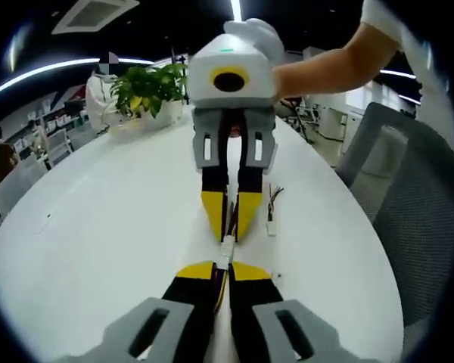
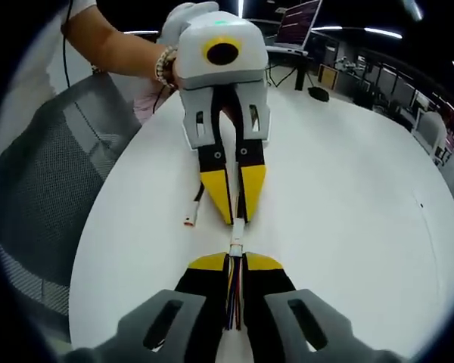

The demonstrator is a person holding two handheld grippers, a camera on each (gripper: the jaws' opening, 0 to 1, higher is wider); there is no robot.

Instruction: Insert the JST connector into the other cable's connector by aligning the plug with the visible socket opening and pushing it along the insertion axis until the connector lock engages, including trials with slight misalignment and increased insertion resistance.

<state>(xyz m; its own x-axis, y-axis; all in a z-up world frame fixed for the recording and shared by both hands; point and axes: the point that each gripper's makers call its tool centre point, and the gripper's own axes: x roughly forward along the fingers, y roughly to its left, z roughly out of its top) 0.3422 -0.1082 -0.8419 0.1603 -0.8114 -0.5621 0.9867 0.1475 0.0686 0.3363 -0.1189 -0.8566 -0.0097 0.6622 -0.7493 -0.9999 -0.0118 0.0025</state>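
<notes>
Right gripper (image 2: 234, 266), frame bottom: jaws closed on a multicoloured cable (image 2: 234, 299). Left gripper (image 2: 238, 218), centre: jaws closed opposite it. White connector (image 2: 237, 247) between both. Spare cable (image 2: 194, 210) lies centre-left on white table (image 2: 348, 189).

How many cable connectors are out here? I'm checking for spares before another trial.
3: one in the left gripper, one in the right gripper, meeting between them; a spare cable lies on the table.

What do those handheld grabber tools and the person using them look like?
Each hand-held gripper has a white rounded housing with a yellow-ringed lens, grey slotted brackets, and black jaws ending in yellow tips. The person wears a white short sleeve, white gloves and a beaded bracelet.
</notes>
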